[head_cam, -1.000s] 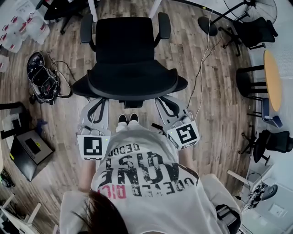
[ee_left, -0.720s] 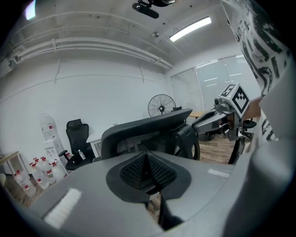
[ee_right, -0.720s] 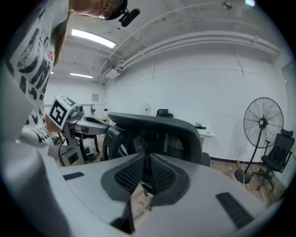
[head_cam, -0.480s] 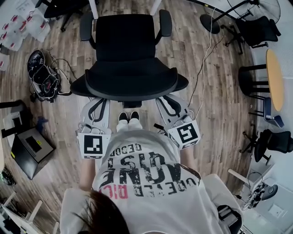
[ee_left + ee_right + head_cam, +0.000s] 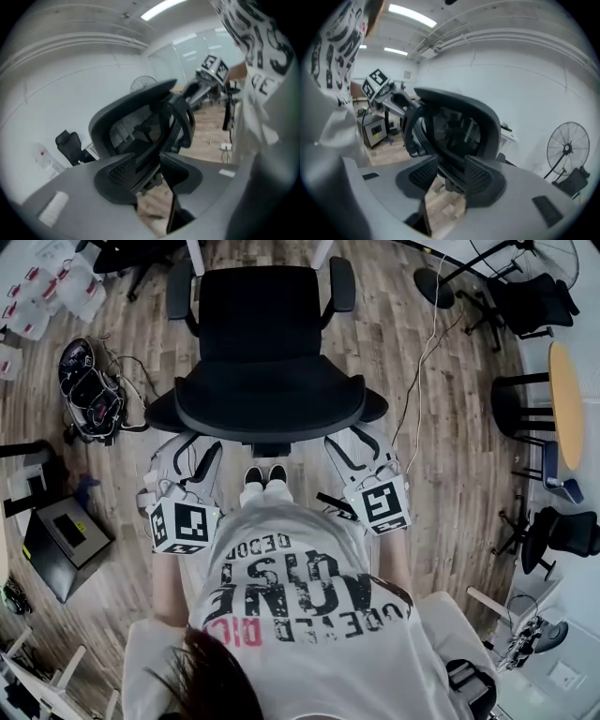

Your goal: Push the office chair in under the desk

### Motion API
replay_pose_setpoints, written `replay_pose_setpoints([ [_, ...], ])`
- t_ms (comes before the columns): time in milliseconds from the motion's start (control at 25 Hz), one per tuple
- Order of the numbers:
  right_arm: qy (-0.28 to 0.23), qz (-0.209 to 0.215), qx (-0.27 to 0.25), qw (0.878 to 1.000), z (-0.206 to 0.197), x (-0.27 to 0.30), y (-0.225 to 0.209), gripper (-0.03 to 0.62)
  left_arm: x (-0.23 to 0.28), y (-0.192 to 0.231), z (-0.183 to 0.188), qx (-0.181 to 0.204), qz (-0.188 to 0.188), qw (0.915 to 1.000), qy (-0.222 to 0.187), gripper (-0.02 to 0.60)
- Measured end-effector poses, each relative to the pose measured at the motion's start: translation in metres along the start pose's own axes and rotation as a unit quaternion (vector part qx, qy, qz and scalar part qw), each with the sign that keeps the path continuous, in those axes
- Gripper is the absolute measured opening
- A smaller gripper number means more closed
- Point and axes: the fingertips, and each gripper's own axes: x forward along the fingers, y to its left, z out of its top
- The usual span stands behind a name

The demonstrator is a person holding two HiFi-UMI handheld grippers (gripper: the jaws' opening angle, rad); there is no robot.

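Room: wood-plank floor (image 5: pixel 441 474), white walls, strip lights overhead. The operator stands behind the chair, shoes (image 5: pixel 262 480) between the two tongs.

Left tongs (image 5: pixel 192 448): released, jaws apart, nothing clamped. Left cube (image 5: pixel 183 526) is at the rear end. The tips sit at the near edge of the office chair (image 5: pixel 267 352) backrest, on its left side. Contact is not confirmable from above. In the left gripper view the mesh back and its dark centre strut fill the field just ahead of the pads, and the strut lines up with the gap.

Right tongs (image 5: pixel 358 442): released, jaws apart, nothing clamped. Right cube (image 5: pixel 380 505) is at the rear end. The tips are at the same backrest edge, on its right side. In the right gripper view the curved backrest stands directly ahead of the pads, with its rear frame seen through the gap.

Chair position: upright, backrest nearest the tongs, seat and both armrests beyond it. Two white legs (image 5: pixel 194 253) stand just past the seat's far edge, one to each side.

Outboard of the left tongs: a bundle of cables (image 5: pixel 89 395) on the floor, and nearer the operator a dark box (image 5: pixel 58 545).

Outboard of the right tongs: a white cable (image 5: pixel 420 362) runs along the planks. Well beyond it is a round table (image 5: pixel 562 404) with dark chairs around it. A floor fan (image 5: pixel 567 147) stands against the far wall.
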Motion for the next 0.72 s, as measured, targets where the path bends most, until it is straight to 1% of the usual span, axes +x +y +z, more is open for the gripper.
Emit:
replay_pose_setpoints([
  [40,0.03,0.001,-0.032,0.999,-0.009,0.002,0.0,0.155,0.003,-0.001,-0.008,0.053,0.002,0.998,0.033,0.176],
  [80,0.06,0.002,-0.064,0.996,-0.019,0.004,0.001,0.163,0.005,0.0,-0.017,0.105,0.007,0.9922,0.067,0.179],
  [120,0.087,0.004,-0.092,0.992,-0.027,0.007,0.002,0.169,0.008,0.002,-0.024,0.15,0.012,0.9843,0.093,0.179],
  [160,0.109,0.003,-0.113,0.988,-0.035,0.008,0.002,0.174,0.011,0.004,-0.029,0.179,0.016,0.9776,0.109,0.181],
  [200,0.124,-0.001,-0.129,0.984,-0.04,0.01,0.001,0.176,0.014,0.005,-0.032,0.191,0.016,0.9748,0.114,0.179],
  [240,0.132,-0.007,-0.139,0.981,-0.042,0.012,0.0,0.176,0.016,0.006,-0.033,0.188,0.012,0.9755,0.114,0.179],
  [320,0.134,-0.021,-0.152,0.979,-0.043,0.016,-0.005,0.176,0.019,0.007,-0.033,0.168,-0.002,0.9798,0.108,0.186],
  [400,0.139,-0.027,-0.169,0.975,-0.045,0.022,-0.007,0.176,0.021,0.008,-0.035,0.157,-0.013,0.982,0.105,0.187],
  [480,0.152,-0.027,-0.189,0.97,-0.048,0.028,-0.01,0.176,0.026,0.009,-0.044,0.162,-0.014,0.9799,0.116,0.187],
  [600,0.163,-0.022,-0.204,0.965,-0.05,0.033,-0.011,0.176,0.037,0.011,-0.059,0.19,-0.011,0.9711,0.144,0.175],
  [640,0.163,-0.02,-0.204,0.965,-0.05,0.033,-0.011,0.175,0.039,0.011,-0.06,0.19,-0.014,0.9707,0.146,0.175],
  [720,0.163,-0.017,-0.199,0.966,-0.049,0.032,-0.011,0.176,0.04,0.011,-0.061,0.178,-0.03,0.9728,0.146,0.176],
])
